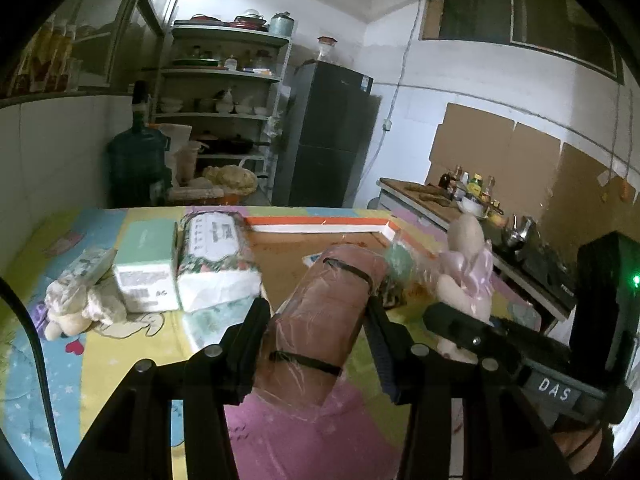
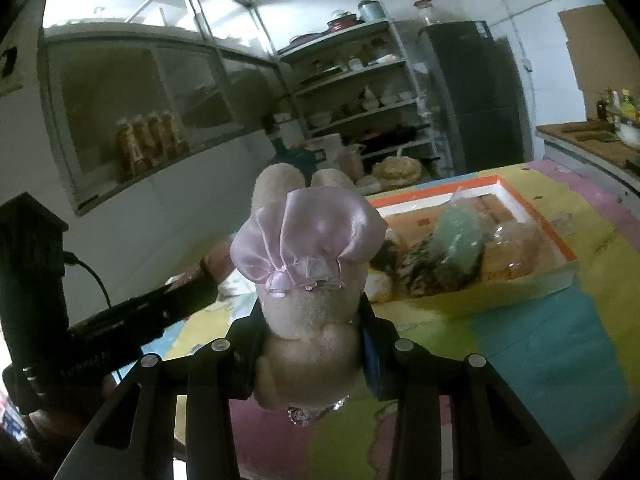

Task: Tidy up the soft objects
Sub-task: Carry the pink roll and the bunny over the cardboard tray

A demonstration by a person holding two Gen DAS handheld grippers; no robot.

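**Both grippers loaded, with the tray ahead of them**

On the left, seen from the left wrist, a small heap of soft goods rests on the colourful mat [image 1: 120,352]: a pale plush toy [image 1: 76,308] at the far left, then a green tissue box [image 1: 148,264], then a floral tissue pack [image 1: 218,256], each touching the next.

In the middle, the left gripper [image 1: 318,320] is clamped on a brown rolled bundle [image 1: 328,312] wrapped in clear plastic and banded with black straps. The roll's long axis runs forward along the fingers, and its far end points toward the orange-rimmed tray [image 1: 320,222].

To the right, the right gripper [image 2: 312,324] is clamped on a cream plush rabbit [image 2: 308,308] in a pink satin bonnet. The toy is gripped around its middle and its ears point away from the camera.

From the right wrist, the tray sits ahead and to the right of the rabbit, with wrapped soft items [image 2: 456,248] already inside. The right hand looks nearer the tray's open space. The roll would probably need to turn to lie alongside what is already there.
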